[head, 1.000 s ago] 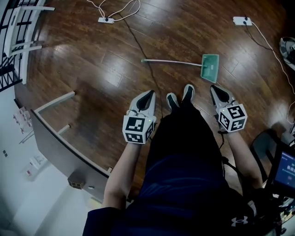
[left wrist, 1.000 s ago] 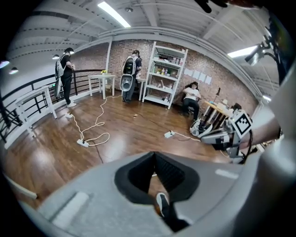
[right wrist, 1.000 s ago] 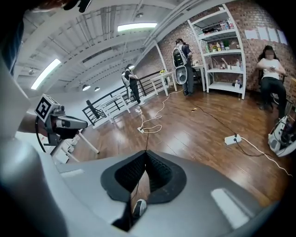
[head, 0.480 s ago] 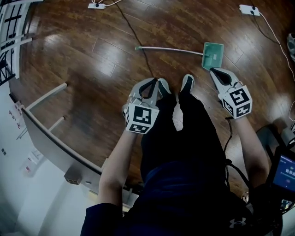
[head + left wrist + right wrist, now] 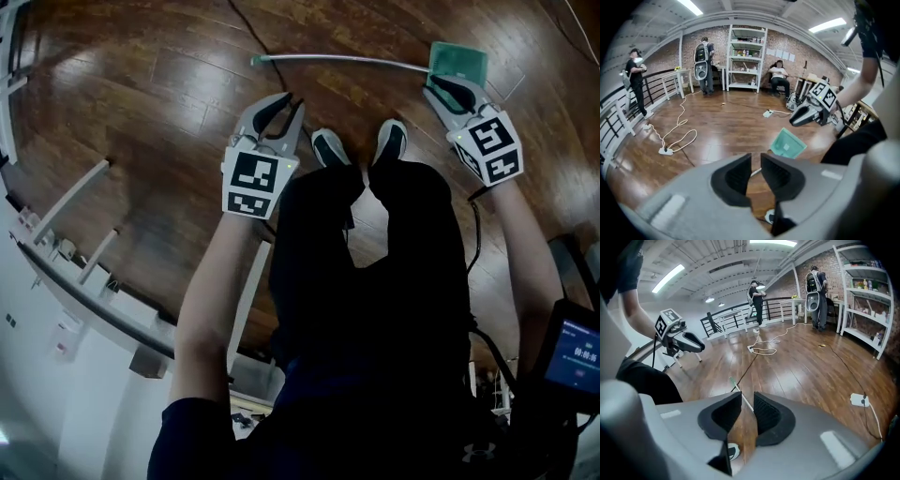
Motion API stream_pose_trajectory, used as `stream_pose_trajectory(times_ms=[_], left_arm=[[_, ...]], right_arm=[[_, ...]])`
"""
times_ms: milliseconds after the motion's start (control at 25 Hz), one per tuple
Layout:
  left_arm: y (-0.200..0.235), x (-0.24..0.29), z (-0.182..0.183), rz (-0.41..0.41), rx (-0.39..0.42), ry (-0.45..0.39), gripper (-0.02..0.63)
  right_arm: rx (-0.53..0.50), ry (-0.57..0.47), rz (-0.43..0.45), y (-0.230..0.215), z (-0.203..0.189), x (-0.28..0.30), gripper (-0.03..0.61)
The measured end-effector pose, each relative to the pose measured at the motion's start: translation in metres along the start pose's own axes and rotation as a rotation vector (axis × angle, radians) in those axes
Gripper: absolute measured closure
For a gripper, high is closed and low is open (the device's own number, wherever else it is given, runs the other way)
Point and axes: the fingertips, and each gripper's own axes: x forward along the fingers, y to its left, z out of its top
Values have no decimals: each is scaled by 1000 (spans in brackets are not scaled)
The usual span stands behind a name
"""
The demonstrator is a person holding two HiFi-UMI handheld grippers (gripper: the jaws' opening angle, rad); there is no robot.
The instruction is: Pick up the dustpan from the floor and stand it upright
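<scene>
As you look down past your shoes, the dustpan lies flat on the wood floor just ahead of them. It is a teal-green square pan with a pale label patch, on a long, thin, pale handle. Its long axis runs across your view, pan end to your right, handle tip to your left. Your right gripper is just beside the pan, and your left gripper is near the handle tip. Both sets of jaws are opening, slightly apart, gripping nothing.
</scene>
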Motion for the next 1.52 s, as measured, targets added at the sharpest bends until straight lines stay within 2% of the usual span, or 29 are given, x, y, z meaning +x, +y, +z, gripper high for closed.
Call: stream_pose_trajectory(times_ms=[160, 240, 440, 640, 800, 960, 1160, 1280, 1520], left_arm=[[19, 55, -48, -52, 82, 32, 515], [22, 73, -60, -79, 138, 42, 508], [24, 109, -92, -169, 263, 81, 454], [55, 173, -146, -212, 208, 105, 419], [78, 213, -171, -228, 234, 121, 414], [77, 237, -181, -273, 164, 114, 410], [71, 248, -189, -328, 196, 125, 408], [74, 252, -198, -321, 180, 119, 408], [72, 259, -222, -301, 165, 135, 408]], right_arm=[[-17, 8, 27, -12, -24, 67, 463], [-61, 32, 51, -13, -33, 87, 442], [-166, 125, 130, -11, -70, 128, 437], [-149, 127, 150, -32, -120, 211, 437], [-166, 148, 154, -48, -142, 258, 436], [-121, 188, 194, -46, -170, 287, 425], [-250, 244, 234, -35, -191, 311, 420], [-310, 264, 255, -28, -202, 323, 421], [-358, 291, 270, -20, -213, 336, 425]])
